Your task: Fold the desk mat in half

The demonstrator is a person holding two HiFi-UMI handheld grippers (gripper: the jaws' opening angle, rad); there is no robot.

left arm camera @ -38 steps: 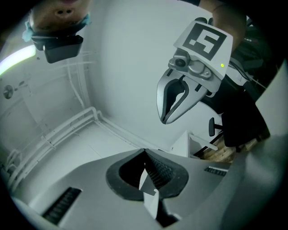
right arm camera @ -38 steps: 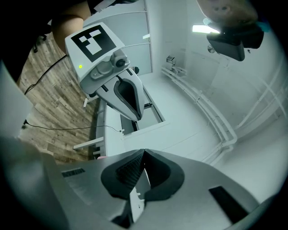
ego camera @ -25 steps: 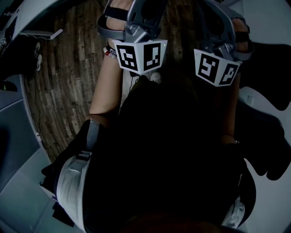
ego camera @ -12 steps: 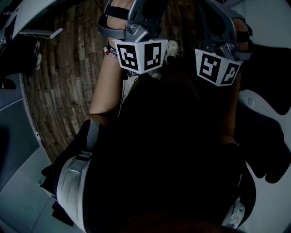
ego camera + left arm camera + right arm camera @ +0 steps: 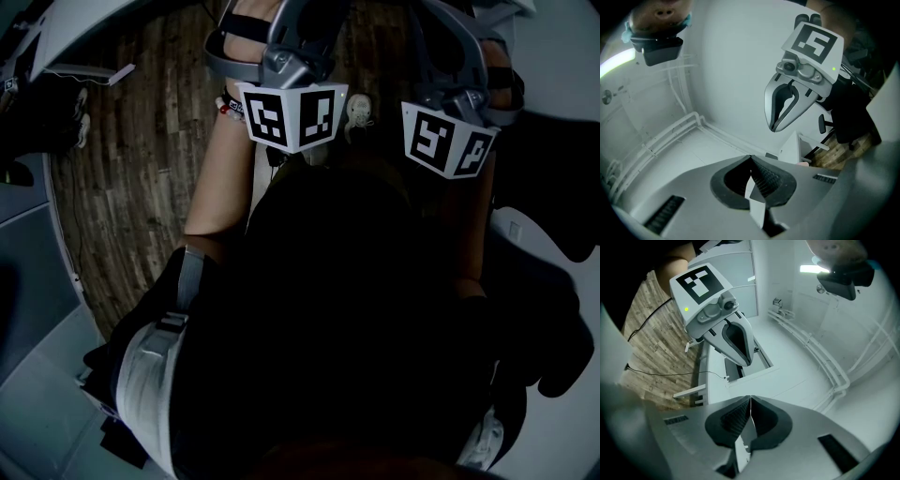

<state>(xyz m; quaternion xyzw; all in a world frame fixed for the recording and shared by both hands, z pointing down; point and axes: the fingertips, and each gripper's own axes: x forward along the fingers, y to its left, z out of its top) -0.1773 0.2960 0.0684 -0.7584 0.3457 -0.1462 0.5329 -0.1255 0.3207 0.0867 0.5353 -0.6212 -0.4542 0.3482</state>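
No desk mat shows in any view. My left gripper [image 5: 751, 161] is shut with nothing between its ribbed pads and points up at a white wall and ceiling. My right gripper [image 5: 750, 400] is also shut and empty. Each gripper sees the other: the right one hangs at the upper right of the left gripper view, its grey jaws together, and the left one sits at the upper left of the right gripper view. In the head view both marker cubes, left [image 5: 291, 117] and right [image 5: 448, 141], are held close in front of the person's dark-clothed body.
Wooden floor [image 5: 141, 169] lies below, with a light shoe [image 5: 357, 111] between the cubes. A white desk [image 5: 705, 376] stands by the wall, with a cable [image 5: 661, 373] across the floor. White pipes [image 5: 670, 133] run along the wall. A dark chair [image 5: 848, 112] stands at the right.
A light shoe has come into sight between the two marker cubes in the head view. Both grippers stay almost where they were, still shut.
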